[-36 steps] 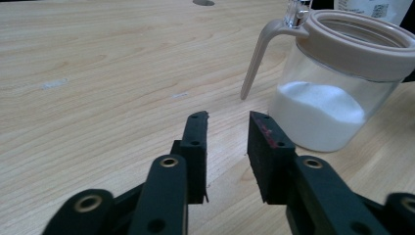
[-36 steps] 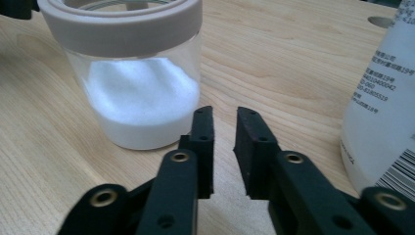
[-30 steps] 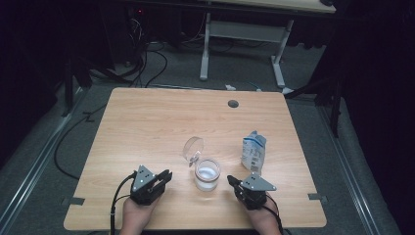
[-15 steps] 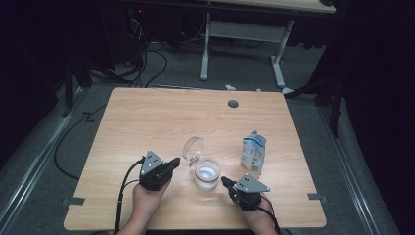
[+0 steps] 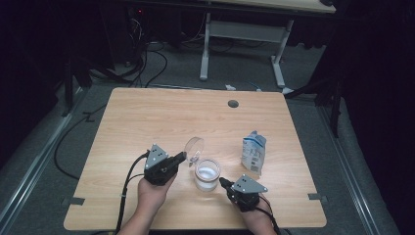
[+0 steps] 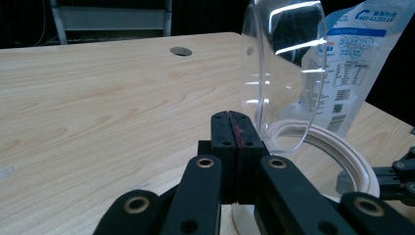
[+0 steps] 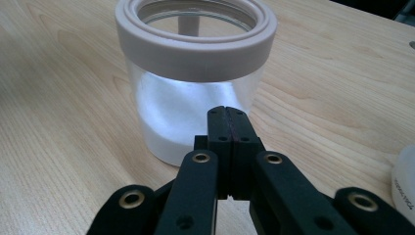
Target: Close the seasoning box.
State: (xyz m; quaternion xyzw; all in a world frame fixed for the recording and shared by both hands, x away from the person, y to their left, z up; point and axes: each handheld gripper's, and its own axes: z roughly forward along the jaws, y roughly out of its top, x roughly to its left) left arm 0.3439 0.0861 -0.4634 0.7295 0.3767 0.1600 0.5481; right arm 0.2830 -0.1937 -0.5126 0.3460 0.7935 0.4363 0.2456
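Nearest the table's front edge, the right gripper (image 5: 224,182) rests low on the wooden table (image 5: 147,117), its jaws pressed flat together with nothing between them. In the right gripper view those shut tips sit just short of the jar (image 7: 195,73), a clear glass container with a pale ring around its open mouth and white powder (or fine grains, hard to tell which) in its lower part.

A little farther in, the left gripper (image 5: 182,157) is held above the tabletop by a hand (image 5: 152,193), and its jaws, which have just been closing, now meet with nothing caught in them. In the left gripper view its tips stand just beside the jar's hinged clear lid (image 6: 284,78), which is swung open and stands roughly upright over the rim.

Beyond the jar, to its right, a blue-and-white pouch (image 5: 254,152) stands upright. Farther still, a round cable hole (image 5: 233,104) marks the table's far side.
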